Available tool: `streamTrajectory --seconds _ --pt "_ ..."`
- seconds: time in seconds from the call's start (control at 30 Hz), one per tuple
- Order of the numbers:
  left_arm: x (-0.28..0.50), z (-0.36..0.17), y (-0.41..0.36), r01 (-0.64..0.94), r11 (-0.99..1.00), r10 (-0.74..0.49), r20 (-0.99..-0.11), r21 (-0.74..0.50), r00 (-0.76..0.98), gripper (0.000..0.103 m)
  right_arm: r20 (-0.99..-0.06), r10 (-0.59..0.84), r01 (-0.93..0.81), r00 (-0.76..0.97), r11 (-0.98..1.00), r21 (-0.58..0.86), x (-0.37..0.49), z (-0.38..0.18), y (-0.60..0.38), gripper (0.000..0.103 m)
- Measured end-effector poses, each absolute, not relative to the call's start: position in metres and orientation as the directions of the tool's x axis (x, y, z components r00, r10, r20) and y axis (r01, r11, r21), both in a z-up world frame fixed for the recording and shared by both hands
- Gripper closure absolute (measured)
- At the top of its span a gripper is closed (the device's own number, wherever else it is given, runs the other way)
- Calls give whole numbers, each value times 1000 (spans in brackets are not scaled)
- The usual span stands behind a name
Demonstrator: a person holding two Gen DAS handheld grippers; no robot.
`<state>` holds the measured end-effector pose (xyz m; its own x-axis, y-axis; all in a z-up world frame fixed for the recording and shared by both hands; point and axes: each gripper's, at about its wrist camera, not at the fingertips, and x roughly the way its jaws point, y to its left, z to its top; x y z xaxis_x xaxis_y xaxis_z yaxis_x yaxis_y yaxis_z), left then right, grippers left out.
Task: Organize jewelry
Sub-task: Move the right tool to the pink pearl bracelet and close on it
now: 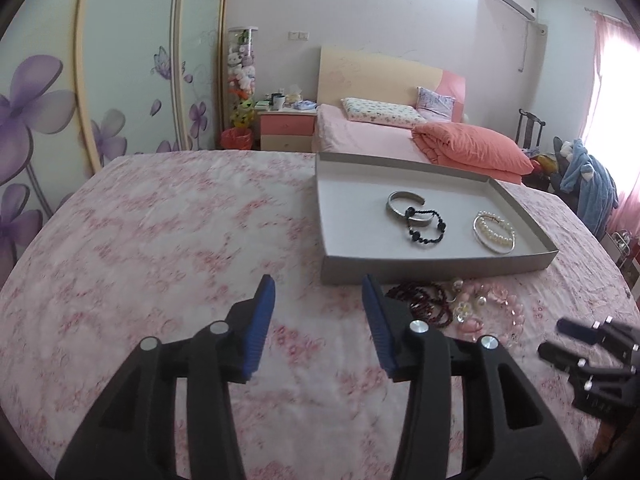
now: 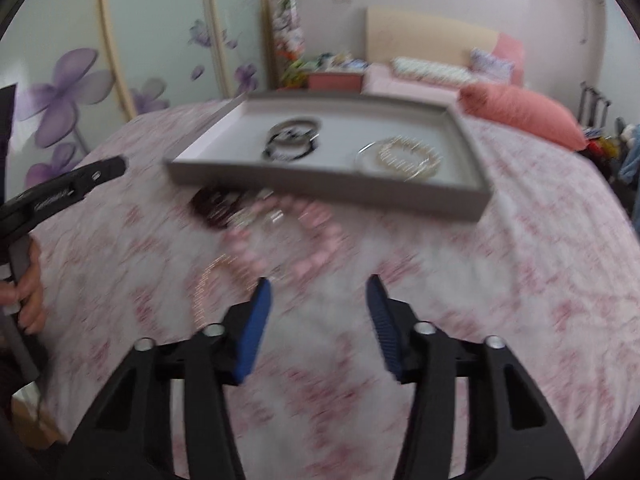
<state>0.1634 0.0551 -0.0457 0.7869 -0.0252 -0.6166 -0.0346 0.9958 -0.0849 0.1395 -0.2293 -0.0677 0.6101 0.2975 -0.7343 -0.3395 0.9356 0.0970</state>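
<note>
Left wrist view shows a grey tray (image 1: 440,264) lying on a tabletop covered with a pink flowered cloth (image 1: 160,220), and I take this tray as the landmark. Inside the tray lie a silver bangle (image 1: 394,200) with a black bead bracelet (image 1: 426,228) across it, and nearer to its right wall a pearl bracelet (image 1: 498,230) inside a thin silver hoop. They lie apart in pairs, probably so that they do not tangle.

Just in front of the tray's near wall, on the cloth, some jewelry is not yet sorted: dark red bead strands (image 1: 424,300), a few round earrings (image 1: 470,304) and a pink bead necklace (image 1: 516,316). In the right wrist view a thin gold chain (image 2: 208,284) also shows, further from the tray, but this picture is blurred.

The left tongs (image 1: 318,300) stand wide open and hold nothing, in front of the tray's left corner, close to the dark red strands. The right tongs (image 2: 318,296) are also wide open and empty, in front of the pink necklace. I judge that both are ready for the loose pile, and that the thin chain may be difficult to pinch
</note>
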Motion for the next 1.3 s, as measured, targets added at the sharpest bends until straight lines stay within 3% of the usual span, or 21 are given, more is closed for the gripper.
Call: streamTrajectory --seconds 0.13,0.3,0.53,0.77,0.93,1.3 --pt "158 -45 54 -29 996 -32 -619 -89 785 54 -751 304 -379 586 922 78 137 -73 -210 76" --pt "154 -43 48 -15 996 -41 -619 -86 784 50 -768 306 -408 562 911 64 135 -79 -200 78" --pt "161 -47 33 19 997 -66 -639 -80 766 44 -778 251 -393 577 920 5 130 -80 -208 96" --pt "178 -63 6 93 995 -99 -705 -46 702 43 -777 126 -229 617 973 -24 153 -80 -256 96" --pt "188 -76 -12 140 990 -105 -741 -15 663 34 -774 39 -85 632 996 -19 181 -81 -291 96" --pt "220 -96 -29 154 988 -77 -796 20 601 36 -776 62 -59 628 998 32 193 -84 -303 96"
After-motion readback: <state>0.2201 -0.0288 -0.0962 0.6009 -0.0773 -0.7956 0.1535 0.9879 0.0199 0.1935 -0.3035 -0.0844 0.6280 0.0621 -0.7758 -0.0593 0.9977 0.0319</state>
